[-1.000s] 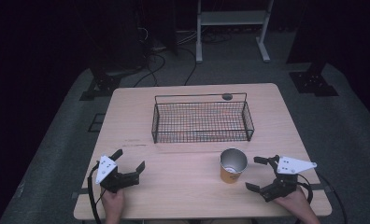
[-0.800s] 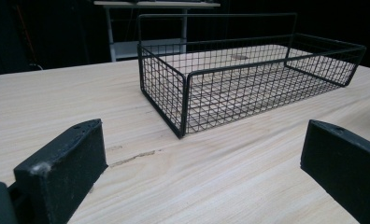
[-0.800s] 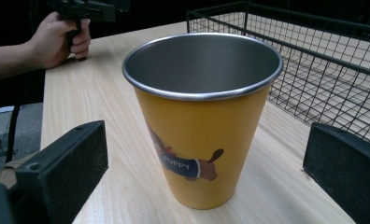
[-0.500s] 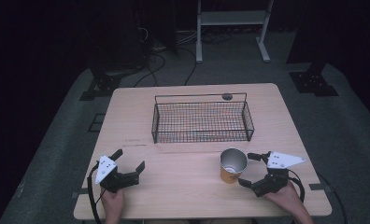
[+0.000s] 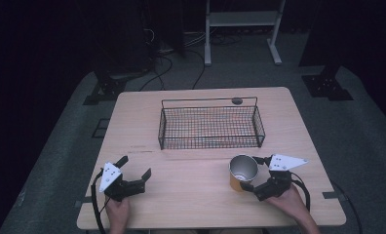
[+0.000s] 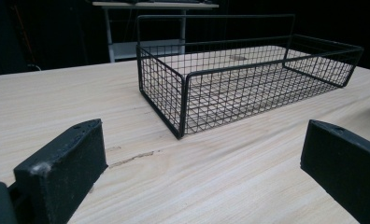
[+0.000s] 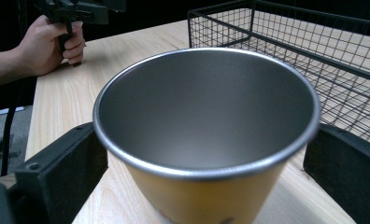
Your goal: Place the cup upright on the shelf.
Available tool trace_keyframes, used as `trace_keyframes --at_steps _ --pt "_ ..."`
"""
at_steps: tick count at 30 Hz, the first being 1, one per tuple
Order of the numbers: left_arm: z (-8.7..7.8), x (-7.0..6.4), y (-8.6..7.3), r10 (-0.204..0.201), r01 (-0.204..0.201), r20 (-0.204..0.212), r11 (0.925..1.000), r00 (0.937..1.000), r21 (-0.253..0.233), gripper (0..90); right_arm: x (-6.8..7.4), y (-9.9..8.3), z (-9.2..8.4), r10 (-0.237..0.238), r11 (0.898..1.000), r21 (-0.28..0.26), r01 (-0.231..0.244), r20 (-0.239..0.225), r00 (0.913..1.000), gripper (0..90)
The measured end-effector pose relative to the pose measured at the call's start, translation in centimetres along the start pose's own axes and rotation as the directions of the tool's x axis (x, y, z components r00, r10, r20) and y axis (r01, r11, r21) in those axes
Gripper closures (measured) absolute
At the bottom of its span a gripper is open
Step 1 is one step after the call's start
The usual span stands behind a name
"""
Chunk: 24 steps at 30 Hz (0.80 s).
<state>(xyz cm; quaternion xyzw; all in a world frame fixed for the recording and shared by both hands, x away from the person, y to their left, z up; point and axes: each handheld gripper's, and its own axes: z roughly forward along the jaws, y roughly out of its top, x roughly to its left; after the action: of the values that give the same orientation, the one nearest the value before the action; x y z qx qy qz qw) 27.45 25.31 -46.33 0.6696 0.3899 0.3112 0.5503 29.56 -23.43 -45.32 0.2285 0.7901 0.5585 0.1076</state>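
One metal cup (image 5: 243, 171) stands upright on the wooden table (image 5: 191, 195), near the front edge and a little to the right of the middle; its inside is bare steel and its outside wall is yellow. It stands just in front of the one black wire basket (image 5: 209, 125), apart from it, and nothing lies in the basket. The right gripper (image 5: 255, 173) reaches the cup from the right side, and in the right gripper view the cup (image 7: 206, 135) sits between the two black jaws, which are spread wide; the left jaw is at the wall of the cup, but I cannot tell if it touches, and the right jaw has a small gap. So this gripper is released and grasps nothing. The left gripper (image 5: 134, 171) rests at the front left of the table, well apart from the cup, also with its jaws spread and with nothing between them. One small dark round thing (image 5: 237, 101) lies on the table behind the basket.
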Motion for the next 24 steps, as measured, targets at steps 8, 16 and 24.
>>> trace_keyframes --at_steps 8,16,24 --pt "0.0 0.0 0.0 0.0 0.0 0.002 1.0 1.0 0.0 0.0 0.2 0.3 1.0 -0.005 1.0 -0.011 0.005 0.008 1.0 0.0" --pt "0.0 0.0 0.0 0.001 -0.001 0.002 1.0 1.0 0.0 0.0 0.4 1.1 1.9 -0.024 1.0 0.012 0.024 -0.001 0.9997 0.0" --pt "0.0 0.0 0.0 0.001 -0.001 0.002 1.0 1.0 0.0 0.0 0.2 1.0 2.5 -0.025 0.999 0.032 0.024 0.007 0.9997 0.0"
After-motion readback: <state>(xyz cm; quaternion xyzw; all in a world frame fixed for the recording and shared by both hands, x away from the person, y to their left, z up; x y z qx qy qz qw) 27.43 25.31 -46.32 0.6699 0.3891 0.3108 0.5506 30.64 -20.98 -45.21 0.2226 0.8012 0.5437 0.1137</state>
